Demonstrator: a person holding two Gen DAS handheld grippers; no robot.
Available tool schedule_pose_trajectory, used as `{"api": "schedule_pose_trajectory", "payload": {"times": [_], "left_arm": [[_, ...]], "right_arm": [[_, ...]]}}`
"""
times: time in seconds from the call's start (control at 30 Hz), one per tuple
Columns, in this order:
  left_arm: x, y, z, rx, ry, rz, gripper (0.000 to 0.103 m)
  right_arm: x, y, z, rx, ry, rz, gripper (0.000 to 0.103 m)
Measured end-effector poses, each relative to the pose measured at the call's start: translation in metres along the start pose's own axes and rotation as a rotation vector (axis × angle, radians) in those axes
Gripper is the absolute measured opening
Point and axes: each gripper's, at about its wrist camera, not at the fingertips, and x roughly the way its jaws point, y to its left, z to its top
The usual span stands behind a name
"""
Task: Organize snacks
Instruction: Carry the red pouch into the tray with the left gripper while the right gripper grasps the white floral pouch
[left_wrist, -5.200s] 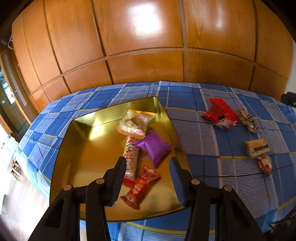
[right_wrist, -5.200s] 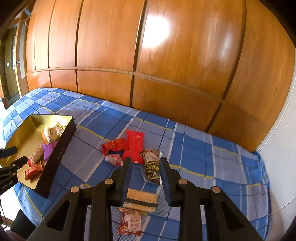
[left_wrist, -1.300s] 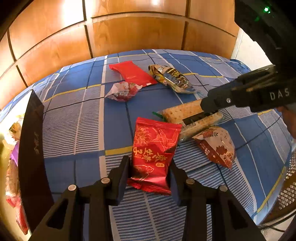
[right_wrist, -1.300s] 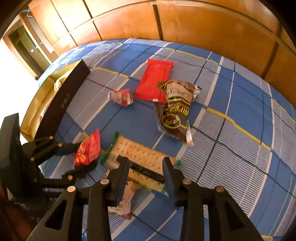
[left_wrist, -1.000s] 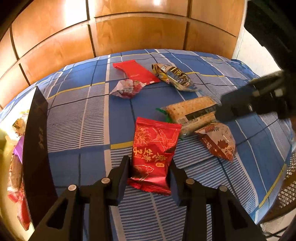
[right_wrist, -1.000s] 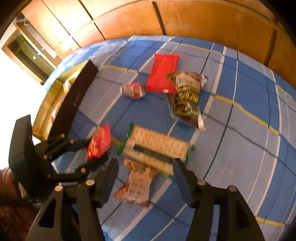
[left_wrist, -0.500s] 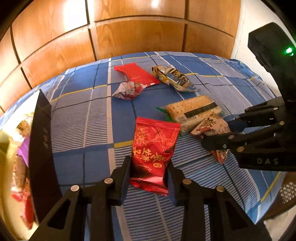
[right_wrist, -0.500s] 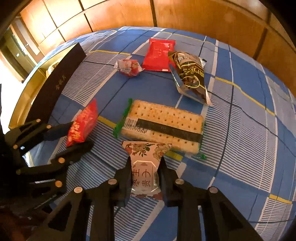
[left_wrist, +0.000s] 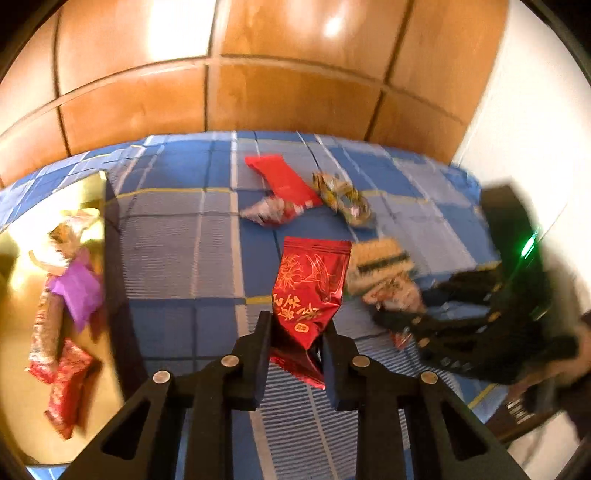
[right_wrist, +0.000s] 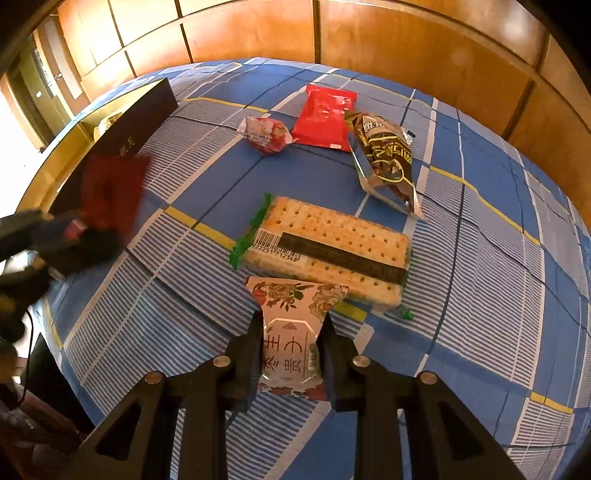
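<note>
My left gripper (left_wrist: 297, 325) is shut on a red foil snack packet (left_wrist: 310, 288) and holds it above the blue checked cloth; it shows blurred in the right wrist view (right_wrist: 110, 188). My right gripper (right_wrist: 291, 325) is shut on a floral white snack packet (right_wrist: 295, 325), just in front of the cracker pack (right_wrist: 328, 243). The right gripper also shows blurred in the left wrist view (left_wrist: 443, 325). The gold tray (left_wrist: 14, 332) at the left holds several snacks, among them a purple packet (left_wrist: 77, 291).
A flat red packet (right_wrist: 325, 114), a small red-white candy packet (right_wrist: 266, 134) and a dark brown-green bag (right_wrist: 384, 155) lie on the cloth beyond the crackers. The tray's dark wall (right_wrist: 136, 122) stands at the left. A wood-panelled wall runs behind.
My left gripper has lifted the red packet and swung left toward the tray. My right gripper stays shut on the floral packet and has raised it slightly.
</note>
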Motion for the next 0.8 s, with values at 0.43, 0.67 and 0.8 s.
{"api": "schedule_pose_trajectory", "payload": {"times": [0.43, 0.67, 0.8], "left_arm": [[-0.105, 0.151, 0.018, -0.361, -0.175, 0.226, 0.025], [-0.094, 0.21, -0.001, -0.493, -0.1, 0.321, 0.025], [-0.079, 0.225, 0.009, -0.474, -0.07, 0.347, 0.025]], "right_arm": [[-0.005, 0.004, -0.004, 0.008, -0.026, -0.008, 0.029], [-0.006, 0.005, -0.005, 0.003, -0.032, -0.018, 0.029], [-0.007, 0.005, -0.005, 0.009, -0.038, -0.019, 0.029]]}}
